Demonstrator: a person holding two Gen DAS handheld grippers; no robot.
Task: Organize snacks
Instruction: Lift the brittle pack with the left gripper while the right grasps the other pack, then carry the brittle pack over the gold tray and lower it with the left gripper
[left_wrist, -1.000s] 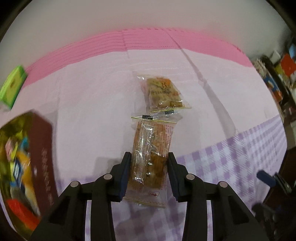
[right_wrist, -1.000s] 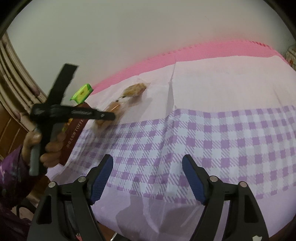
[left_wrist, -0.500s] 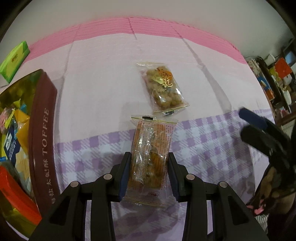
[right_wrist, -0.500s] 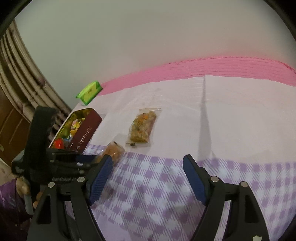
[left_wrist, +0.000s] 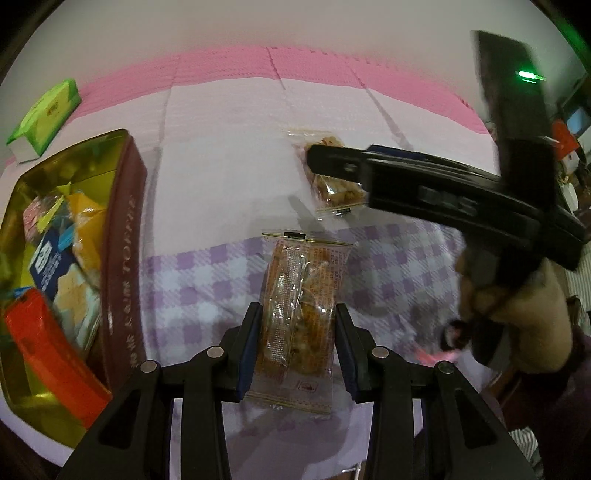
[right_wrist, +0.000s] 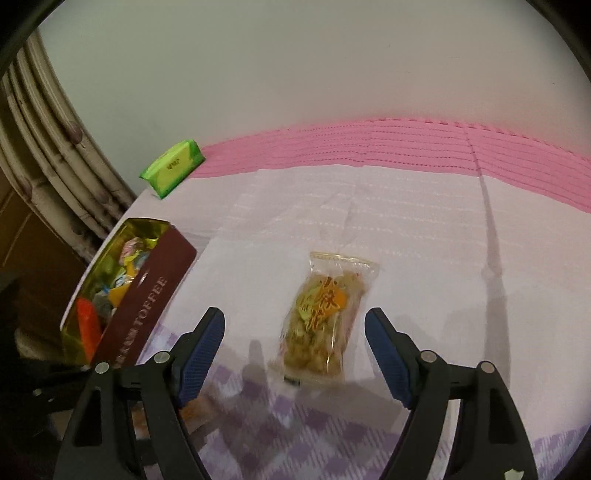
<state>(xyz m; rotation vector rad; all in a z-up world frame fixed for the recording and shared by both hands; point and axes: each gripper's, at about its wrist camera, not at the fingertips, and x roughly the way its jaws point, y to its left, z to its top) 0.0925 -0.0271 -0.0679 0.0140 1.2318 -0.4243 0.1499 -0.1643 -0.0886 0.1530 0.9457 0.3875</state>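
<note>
My left gripper (left_wrist: 297, 325) is shut on an orange-printed clear snack packet (left_wrist: 301, 295) and holds it above the purple checked cloth. A brown toffee tin (left_wrist: 123, 258) full of wrapped snacks stands to its left. A second clear snack packet (right_wrist: 323, 317) lies flat on the white cloth. My right gripper (right_wrist: 295, 343) is open, with this packet between and just beyond its fingertips. In the left wrist view the right gripper (left_wrist: 424, 181) reaches in from the right and covers part of that packet (left_wrist: 332, 188). The tin also shows at the left of the right wrist view (right_wrist: 147, 295).
A green tissue pack (right_wrist: 173, 168) lies at the table's far left corner, also seen in the left wrist view (left_wrist: 46, 114). A pink band of cloth (right_wrist: 406, 147) runs along the back by the wall. Cluttered shelves (left_wrist: 569, 140) stand at the far right.
My left gripper has drawn back toward the tin with its packet. My right gripper has swung in from the right and now straddles the second packet.
</note>
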